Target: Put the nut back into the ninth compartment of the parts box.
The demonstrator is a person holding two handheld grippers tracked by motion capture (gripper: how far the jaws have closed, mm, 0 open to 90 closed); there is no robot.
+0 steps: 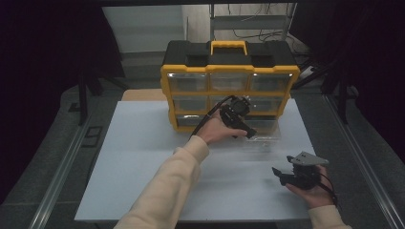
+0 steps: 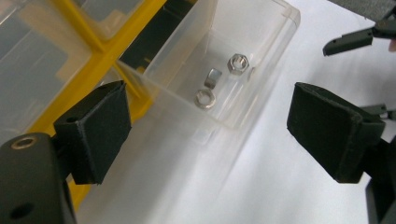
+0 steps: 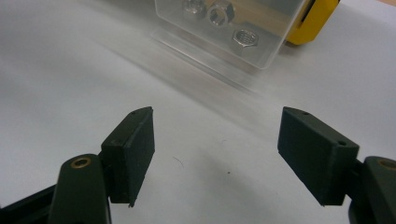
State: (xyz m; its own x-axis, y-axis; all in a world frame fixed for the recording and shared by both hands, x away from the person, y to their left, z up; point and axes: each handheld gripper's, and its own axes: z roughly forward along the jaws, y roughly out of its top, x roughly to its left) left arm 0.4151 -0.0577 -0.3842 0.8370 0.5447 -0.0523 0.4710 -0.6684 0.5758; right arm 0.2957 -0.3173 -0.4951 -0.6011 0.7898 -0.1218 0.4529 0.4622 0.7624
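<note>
**Clear drawer of hex nuts pulled out from the yellow organiser**

The drawer (image 2: 243,51) is a box of thin transparent plastic, glossy, straight-walled with rounded corners; in the left gripper view it runs from the centre to the upper right of the frame, and in the high view it juts out of the bottom row of the organiser (image 1: 229,76) onto the table (image 1: 143,162), just right of centre; inside lie three small hex nuts (image 2: 238,64) of bright grey metal, six-sided with threaded bores, close together on the drawer floor; the organiser is a black plastic case with a yellow frame and yellow carry handle, its compartments fronted in the same clear plastic; the table top is a matt, pale blue-white sheet; no writing or brand mark is legible on any of it.

The left gripper (image 2: 208,133) has its matt black, blocky foam-faced pads spread wide on either side of the drawer's near end, gripping nothing; the right gripper (image 3: 215,156), low on the bare table at the lower right of the high view, likewise stands wide with nothing between its jaws.
</note>
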